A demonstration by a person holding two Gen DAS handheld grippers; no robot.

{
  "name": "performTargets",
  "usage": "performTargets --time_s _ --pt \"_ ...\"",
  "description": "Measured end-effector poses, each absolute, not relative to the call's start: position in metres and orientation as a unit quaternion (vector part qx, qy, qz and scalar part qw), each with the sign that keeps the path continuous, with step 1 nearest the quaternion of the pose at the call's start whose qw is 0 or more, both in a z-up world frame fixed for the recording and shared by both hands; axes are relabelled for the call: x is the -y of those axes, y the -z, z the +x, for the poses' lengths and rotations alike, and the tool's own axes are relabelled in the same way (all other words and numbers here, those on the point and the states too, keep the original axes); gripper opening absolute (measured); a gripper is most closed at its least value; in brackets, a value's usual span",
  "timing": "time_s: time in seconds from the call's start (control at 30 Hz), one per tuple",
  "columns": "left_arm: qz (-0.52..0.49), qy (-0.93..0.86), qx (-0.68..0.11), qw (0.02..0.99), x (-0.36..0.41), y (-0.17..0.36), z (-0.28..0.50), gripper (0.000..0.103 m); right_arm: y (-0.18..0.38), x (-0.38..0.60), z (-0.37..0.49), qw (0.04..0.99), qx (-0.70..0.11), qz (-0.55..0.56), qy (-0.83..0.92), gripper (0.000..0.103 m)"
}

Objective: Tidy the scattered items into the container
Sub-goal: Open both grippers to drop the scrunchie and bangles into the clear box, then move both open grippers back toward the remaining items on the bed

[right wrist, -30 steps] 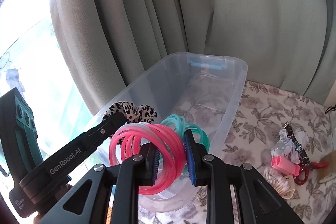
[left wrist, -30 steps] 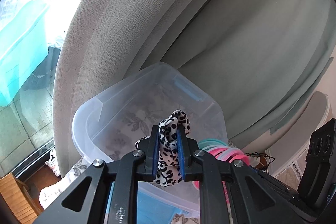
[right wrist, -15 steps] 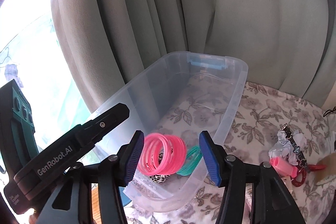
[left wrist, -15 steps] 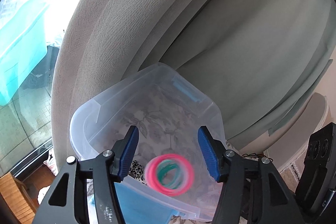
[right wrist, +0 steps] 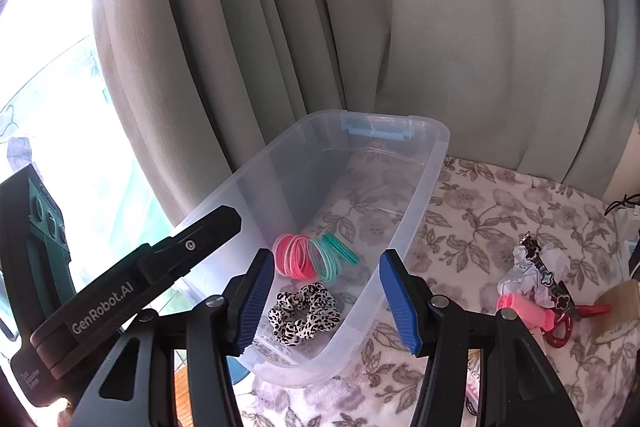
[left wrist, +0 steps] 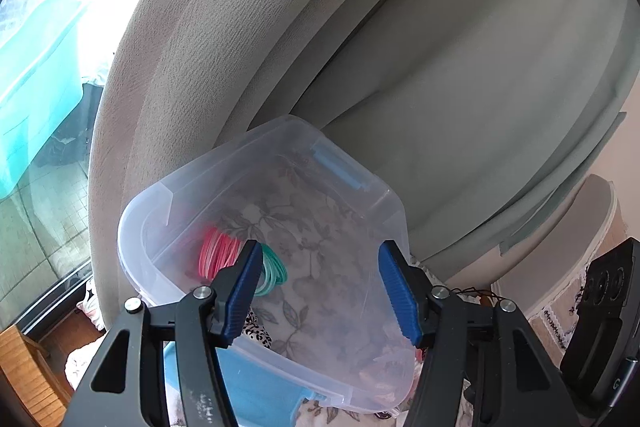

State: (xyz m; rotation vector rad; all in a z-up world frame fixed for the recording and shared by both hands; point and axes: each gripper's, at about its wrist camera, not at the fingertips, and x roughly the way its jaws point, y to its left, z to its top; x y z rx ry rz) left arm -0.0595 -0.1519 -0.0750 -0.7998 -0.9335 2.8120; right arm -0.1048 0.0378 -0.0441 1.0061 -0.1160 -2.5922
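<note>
The clear bin (right wrist: 416,211) sits on the floral cloth (right wrist: 500,211) by the curtain (right wrist: 460,27). Both the left gripper (left wrist: 320,291) and right gripper (right wrist: 326,301) hang over it, jaws spread wide and empty. A second ago each was clamped on its load; now the leopard scrunchie (right wrist: 304,313) and the pink and teal bands (right wrist: 312,257) lie on the bin floor.

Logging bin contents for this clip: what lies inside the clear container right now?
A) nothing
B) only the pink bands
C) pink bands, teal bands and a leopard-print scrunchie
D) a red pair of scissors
C: the right wrist view shows pink bands, teal bands and the leopard-print scrunchie on the floor of the clear container.
</note>
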Motion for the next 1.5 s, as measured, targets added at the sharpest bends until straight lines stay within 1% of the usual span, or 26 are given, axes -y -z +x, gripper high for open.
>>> performTargets --time_s 0.37,0.43,0.47,0.57,0.7,0.8,0.83,1.03,1.33,1.5 --pt "-0.241 -0.929 0.276 0.054 0.132 0.043 -0.038 0.062 0.022 -0.062 -0.08 0.184 0.068 0.322 0.926 0.059" --pt "-0.236 -0.931 0.272 0.06 0.127 0.036 -0.033 0.063 0.017 -0.07 -0.072 0.18 0.076 0.314 0.929 0.064" --pt "-0.233 -0.932 0.27 0.063 0.124 0.033 -0.03 0.063 0.014 -0.075 -0.068 0.177 0.08 0.31 0.931 0.069" --pt "-0.229 -0.934 0.263 0.074 0.113 0.022 -0.022 0.068 0.006 -0.089 -0.056 0.167 0.092 0.297 0.936 0.076" --pt "-0.221 -0.939 0.245 0.097 0.094 0.007 -0.01 0.068 -0.004 -0.112 -0.037 0.149 0.109 0.277 0.943 0.087" --pt "-0.215 -0.943 0.229 0.115 0.076 -0.004 -0.001 0.068 -0.009 -0.133 -0.022 0.13 0.125 0.261 0.949 0.1" --pt "-0.214 -0.943 0.223 0.12 0.07 -0.007 0.002 0.068 -0.011 -0.14 -0.017 0.123 0.129 0.257 0.95 0.102" --pt "-0.222 -0.944 0.194 0.147 0.032 -0.016 0.011 0.068 -0.016 -0.177 0.006 0.087 0.141 0.247 0.955 0.102" --pt "-0.237 -0.941 0.154 0.187 -0.016 -0.024 0.022 0.068 -0.011 -0.242 0.035 0.056 0.199 0.237 0.949 0.102" --pt "-0.262 -0.936 0.133 0.194 -0.039 -0.019 0.019 0.069 -0.008 -0.276 0.05 0.019 0.23 0.198 0.953 0.103"
